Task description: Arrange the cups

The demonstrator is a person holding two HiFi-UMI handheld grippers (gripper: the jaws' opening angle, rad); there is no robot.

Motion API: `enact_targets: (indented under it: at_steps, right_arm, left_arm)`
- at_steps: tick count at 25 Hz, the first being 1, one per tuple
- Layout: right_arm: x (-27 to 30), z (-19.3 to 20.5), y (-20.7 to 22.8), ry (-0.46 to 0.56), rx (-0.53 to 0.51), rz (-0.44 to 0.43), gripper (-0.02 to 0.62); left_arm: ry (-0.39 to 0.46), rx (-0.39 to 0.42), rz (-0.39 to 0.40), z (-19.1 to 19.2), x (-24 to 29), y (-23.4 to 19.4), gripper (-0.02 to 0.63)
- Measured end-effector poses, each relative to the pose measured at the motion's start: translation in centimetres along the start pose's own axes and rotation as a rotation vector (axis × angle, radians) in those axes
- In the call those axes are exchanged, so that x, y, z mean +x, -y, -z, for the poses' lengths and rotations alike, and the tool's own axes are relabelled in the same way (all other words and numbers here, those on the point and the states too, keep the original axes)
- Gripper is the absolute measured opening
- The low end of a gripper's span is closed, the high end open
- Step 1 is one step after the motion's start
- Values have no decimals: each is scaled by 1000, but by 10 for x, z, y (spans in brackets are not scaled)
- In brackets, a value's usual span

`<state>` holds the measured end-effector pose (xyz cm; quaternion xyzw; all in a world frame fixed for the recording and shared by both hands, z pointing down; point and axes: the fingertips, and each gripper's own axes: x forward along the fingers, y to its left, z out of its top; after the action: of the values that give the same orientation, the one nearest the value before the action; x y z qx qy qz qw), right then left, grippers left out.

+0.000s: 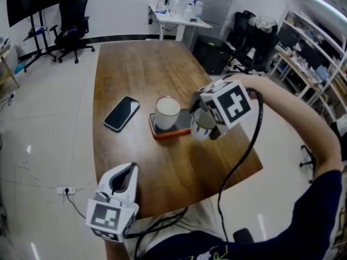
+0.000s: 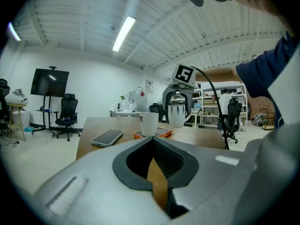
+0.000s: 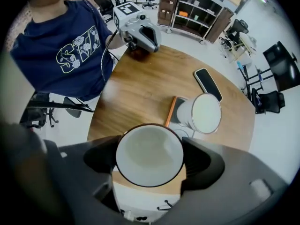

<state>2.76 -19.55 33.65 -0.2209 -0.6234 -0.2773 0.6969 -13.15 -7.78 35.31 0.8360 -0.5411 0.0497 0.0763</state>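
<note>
The left gripper (image 1: 128,171) hangs at the near edge of the wooden table (image 1: 135,69), low and toward the person's left. Its jaws are drawn together and nothing is held between them. It is well apart from all items on the table.

The right gripper (image 1: 209,121) is further in, on the right side of the table, at the end of the person's outstretched arm (image 1: 293,107). Its marker cube (image 1: 230,103) faces upward. Its jaws are clamped on opposite sides of a white cup with a dark rim (image 3: 149,154). This cup is upright, its mouth is open and the inside appears empty. The left gripper view shows blue markings on the cup's outer wall. The cup sits at the right end of a flat dark slab with an orange edge (image 1: 181,124). Whether its base touches the slab or the table cannot be determined.

A second cup, plain white (image 1: 167,111), stands upright on the left part of the same slab, just beside the held cup. A black phone (image 1: 122,113) lies flat on the table to the left of the slab and is not touching it.

Beyond the table are a black office chair (image 1: 73,18), a dark screen on a stand (image 1: 32,1), a white desk (image 1: 176,15) and shelving (image 1: 309,53) at the far right.
</note>
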Motion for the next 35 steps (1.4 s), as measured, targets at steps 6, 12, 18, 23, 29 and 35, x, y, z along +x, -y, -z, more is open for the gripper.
enact_targets:
  at_steps: [6, 12, 18, 23, 29, 35]
  right_arm:
    - [19, 21, 34, 22, 69, 15, 396]
    - [31, 28, 69, 39, 108, 43, 396]
    - [44, 27, 83, 42, 114, 25, 396]
    - [49, 37, 84, 35, 174, 32, 399]
    - [49, 34, 89, 94, 253, 66, 400]
    - [47, 34, 84, 144, 299, 112, 402]
  left_arm:
    - [3, 5, 1, 1, 0, 1, 3]
    - [-3, 2, 1, -2, -1, 1, 3]
    - [2, 4, 2, -3, 0, 2, 3]
    - [-2, 4, -2, -1, -1, 2, 3]
    - [-3, 6, 1, 0, -1, 1, 3]
    - [4, 4, 3, -2, -2, 0, 3]
